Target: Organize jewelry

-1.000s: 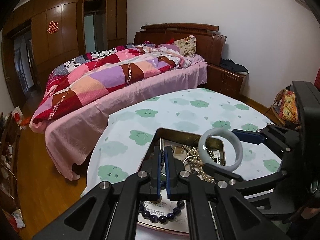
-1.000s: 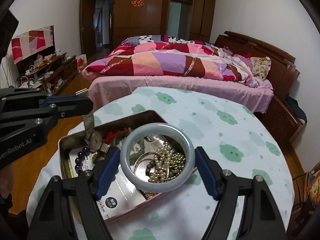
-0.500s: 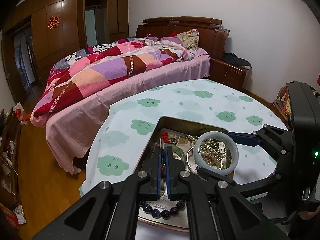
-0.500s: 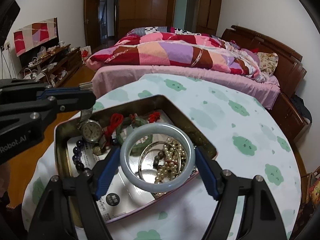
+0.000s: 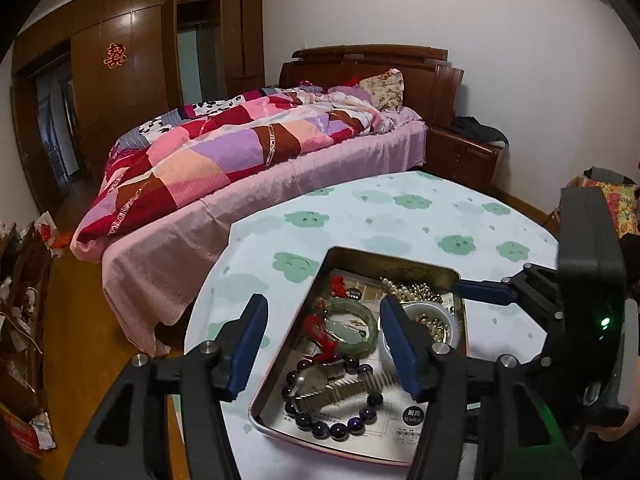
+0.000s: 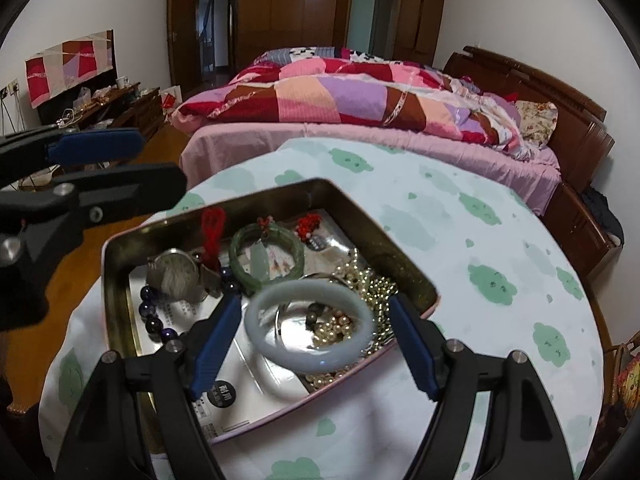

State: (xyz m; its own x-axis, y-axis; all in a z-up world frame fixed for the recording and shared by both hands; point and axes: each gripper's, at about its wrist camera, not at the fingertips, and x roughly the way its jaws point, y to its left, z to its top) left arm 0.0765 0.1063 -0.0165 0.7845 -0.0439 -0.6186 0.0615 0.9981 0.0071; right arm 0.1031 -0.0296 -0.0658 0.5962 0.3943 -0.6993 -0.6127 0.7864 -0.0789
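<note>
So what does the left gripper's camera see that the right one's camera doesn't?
Only the left view shows the whole string of dark purple beads at the near end of the rectangular metal tin, and the right gripper's green light.

Only the right view shows the round silver watch face and the full pale blue-white bangle between the right gripper's pads.

Both show the tin, the dark green bangle, the pearls, the cloud-print tablecloth and the patchwork quilt.

A round table [image 6: 500,240] in cloud-print cloth bears one open metal tin [image 6: 384,240].
</note>
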